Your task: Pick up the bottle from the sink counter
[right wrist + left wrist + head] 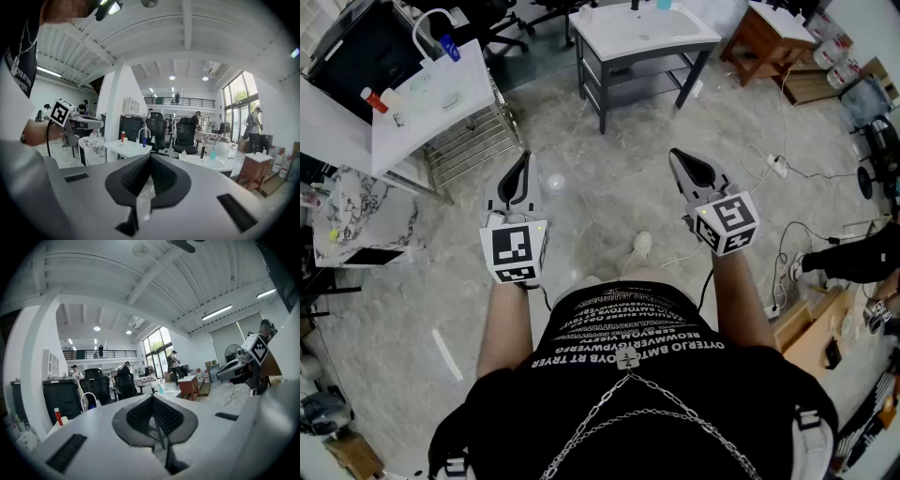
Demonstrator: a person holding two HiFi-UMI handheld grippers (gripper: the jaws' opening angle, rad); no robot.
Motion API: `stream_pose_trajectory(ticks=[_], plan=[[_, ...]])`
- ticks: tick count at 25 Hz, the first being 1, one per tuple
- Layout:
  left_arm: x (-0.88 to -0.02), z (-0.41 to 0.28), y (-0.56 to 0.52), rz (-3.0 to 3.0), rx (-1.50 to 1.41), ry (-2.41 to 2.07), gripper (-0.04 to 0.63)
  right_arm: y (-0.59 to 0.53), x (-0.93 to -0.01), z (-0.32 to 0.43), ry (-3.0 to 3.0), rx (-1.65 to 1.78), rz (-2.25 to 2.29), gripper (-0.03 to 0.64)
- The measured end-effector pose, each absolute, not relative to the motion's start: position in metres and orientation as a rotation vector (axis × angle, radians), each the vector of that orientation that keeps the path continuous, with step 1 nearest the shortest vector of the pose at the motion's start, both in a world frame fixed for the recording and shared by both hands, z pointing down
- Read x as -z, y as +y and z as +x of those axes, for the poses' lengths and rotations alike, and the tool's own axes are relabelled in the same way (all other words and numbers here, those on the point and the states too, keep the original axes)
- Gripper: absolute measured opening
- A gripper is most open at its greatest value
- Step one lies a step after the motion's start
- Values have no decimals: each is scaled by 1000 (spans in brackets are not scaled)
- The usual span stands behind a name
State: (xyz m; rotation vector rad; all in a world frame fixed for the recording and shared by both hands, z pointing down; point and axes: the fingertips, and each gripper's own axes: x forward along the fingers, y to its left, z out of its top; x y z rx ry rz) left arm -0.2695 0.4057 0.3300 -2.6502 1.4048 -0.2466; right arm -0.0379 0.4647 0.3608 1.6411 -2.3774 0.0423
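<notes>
White sink counter [614, 42] waits well ahead: left gripper [521, 167] and right gripper [684, 164], closed and empty, must approach, then open.

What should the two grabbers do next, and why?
Probably step toward the white sink counter on the dark grey frame: the left gripper and right gripper both hover shut and empty over the grey floor, far from its small teal bottle.

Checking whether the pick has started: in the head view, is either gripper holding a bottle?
No. The left gripper and right gripper are both shut and empty, held over the floor, short of the sink counter.
</notes>
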Motion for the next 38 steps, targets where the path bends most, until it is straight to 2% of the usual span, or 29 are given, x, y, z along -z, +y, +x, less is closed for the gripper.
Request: stream_pose_trajectory(ticks=[11,15,19,21,38], plan=[[-328,-256,431,-2694,222,1355,5,491,-355,-35,-2356,-69,1700,3],[-330,-255,427,-2674,219,1387,5,481,-360,-32,-2389,-78,1690,162],[-342,-247,414,-2678,284,1394,5,463,-370,-26,-2427,-107,1668,249],[-345,-243,404,-2678,314,1389,5,448,-375,-24,-2440,-131,1647,270],[-354,-180,279,-2661,291,1493,5,314,-386,42,-2443,-164,1532,316]])
